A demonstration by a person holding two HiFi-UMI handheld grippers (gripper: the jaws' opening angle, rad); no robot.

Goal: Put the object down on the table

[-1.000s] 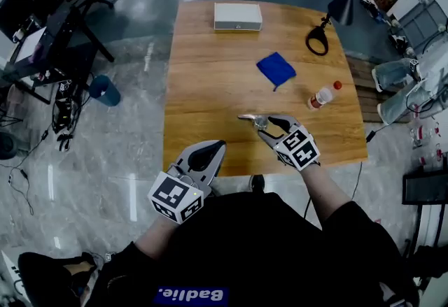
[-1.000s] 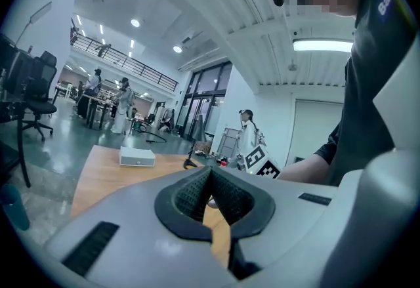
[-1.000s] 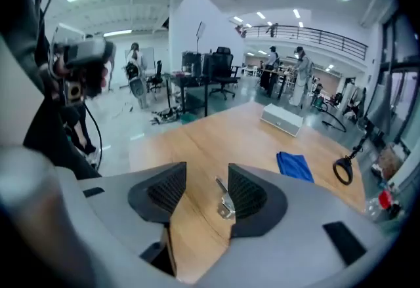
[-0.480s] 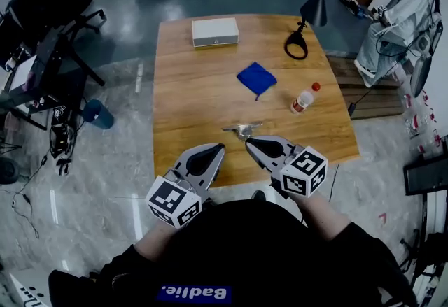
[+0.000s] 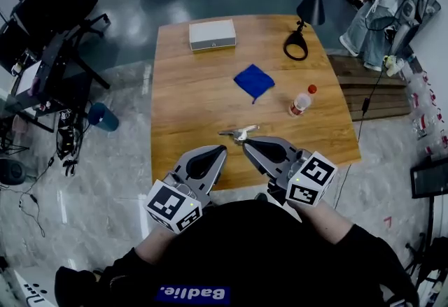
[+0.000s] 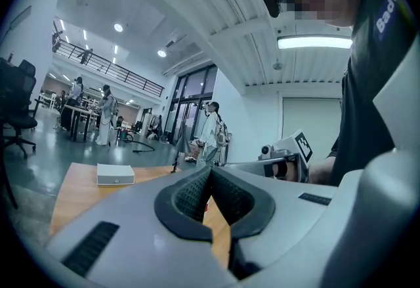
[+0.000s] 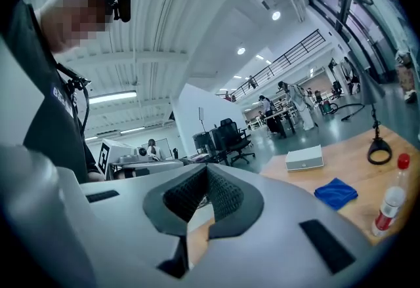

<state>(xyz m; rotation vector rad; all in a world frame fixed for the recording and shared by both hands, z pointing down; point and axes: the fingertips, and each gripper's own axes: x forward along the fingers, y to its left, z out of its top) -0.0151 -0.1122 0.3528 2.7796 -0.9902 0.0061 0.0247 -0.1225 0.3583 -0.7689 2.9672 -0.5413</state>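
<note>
A small silvery metal object (image 5: 240,133) lies on the wooden table (image 5: 189,89) near its front edge, with nothing touching it. My right gripper (image 5: 246,144) hovers just in front of it, drawn back toward my body; its jaws have just been closing and now stand shut with nothing between them (image 7: 207,168). My left gripper (image 5: 221,150) hangs beside it over the table's front edge, also shut and empty (image 6: 210,168). Both point level across the table.
Farther back on the table are a white box (image 5: 212,34), a blue cloth (image 5: 253,80), a clear bottle with a red cap (image 5: 302,101) and a black lamp with a ring base (image 5: 296,45). Chairs and a blue cup (image 5: 103,117) stand on the floor at left.
My right gripper let go of the metal object, rose and pulled back toward my body, and its jaws closed. The left gripper rose a little. The object stays on the table.
</note>
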